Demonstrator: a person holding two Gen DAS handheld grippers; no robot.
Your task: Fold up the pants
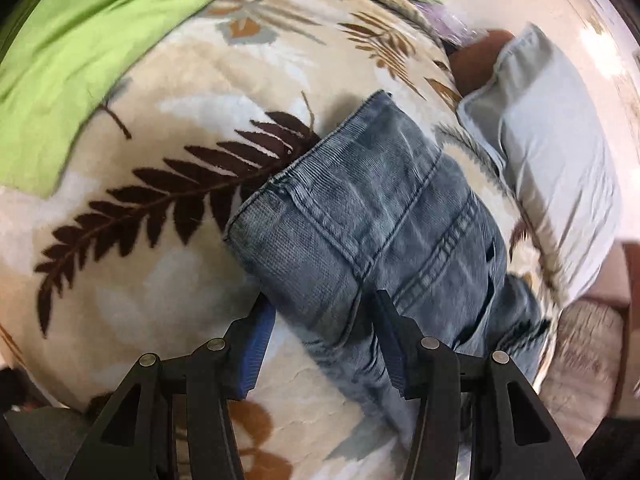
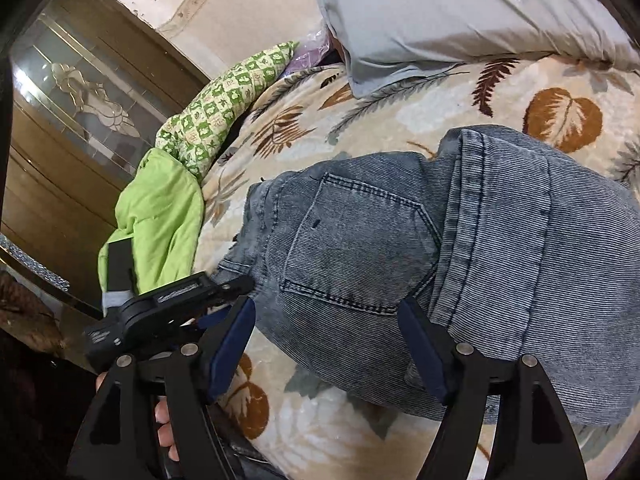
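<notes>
The pants are blue-grey jeans (image 1: 372,216), folded into a compact bundle on a leaf-print blanket (image 1: 168,208). My left gripper (image 1: 322,300) is open, its blue-padded jaws either side of the near edge of the bundle. In the right wrist view the jeans (image 2: 460,256) show a back pocket and a seam. My right gripper (image 2: 326,308) is open over the pocket end, with nothing between the pads. The left gripper's body (image 2: 160,312) and a hand show at the lower left of that view.
A grey pillow (image 1: 548,168) lies beyond the jeans; it also shows in the right wrist view (image 2: 452,12). A green sheet (image 1: 92,48) and a green patterned quilt (image 2: 224,100) lie at the bed's edge. A wooden cabinet (image 2: 76,128) stands beside the bed.
</notes>
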